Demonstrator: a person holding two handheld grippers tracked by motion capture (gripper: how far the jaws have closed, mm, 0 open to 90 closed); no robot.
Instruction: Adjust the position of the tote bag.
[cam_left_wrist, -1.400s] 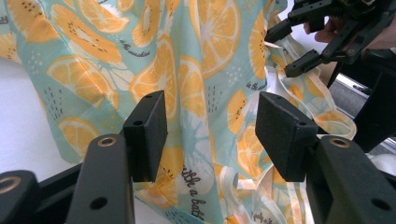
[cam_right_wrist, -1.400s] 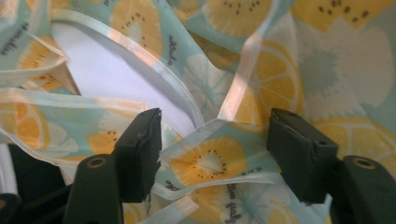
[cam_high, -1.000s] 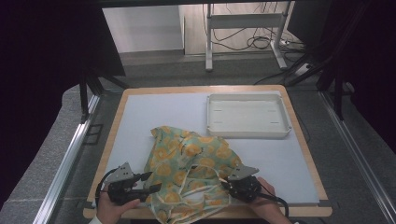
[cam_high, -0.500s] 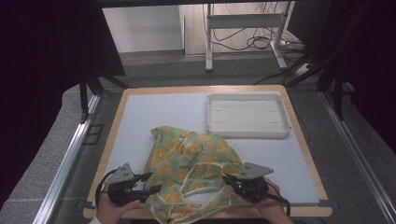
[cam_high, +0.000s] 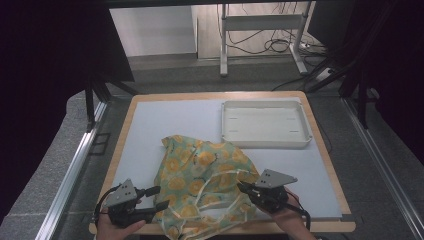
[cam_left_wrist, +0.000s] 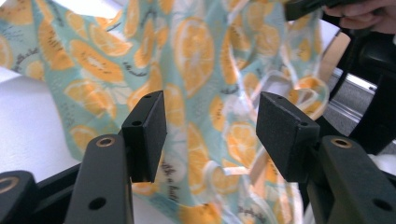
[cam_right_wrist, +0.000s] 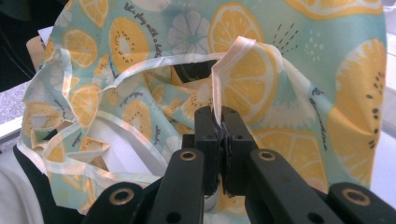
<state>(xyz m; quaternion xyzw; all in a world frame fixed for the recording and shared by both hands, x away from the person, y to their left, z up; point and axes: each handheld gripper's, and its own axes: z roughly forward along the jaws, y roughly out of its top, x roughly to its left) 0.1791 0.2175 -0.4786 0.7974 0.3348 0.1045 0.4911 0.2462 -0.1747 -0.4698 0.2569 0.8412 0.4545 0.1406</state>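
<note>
One hand-held gripper, your right (cam_right_wrist: 219, 135), has just closed, clamped on the apron (cam_high: 210, 175) hem and lifted off the table (cam_high: 165, 120); your left hand-held gripper (cam_left_wrist: 210, 126) hangs apart beside it. Spreading can start.

A thin cloth garment (cam_high: 207, 182), pale teal printed with orange slices and edged in cream binding, lies crumpled at the near middle of the bench (cam_high: 165, 125). Its far part spreads flat; its near edge bunches in loose folds, with cream ties looping over it and one bound edge lifted.
</note>
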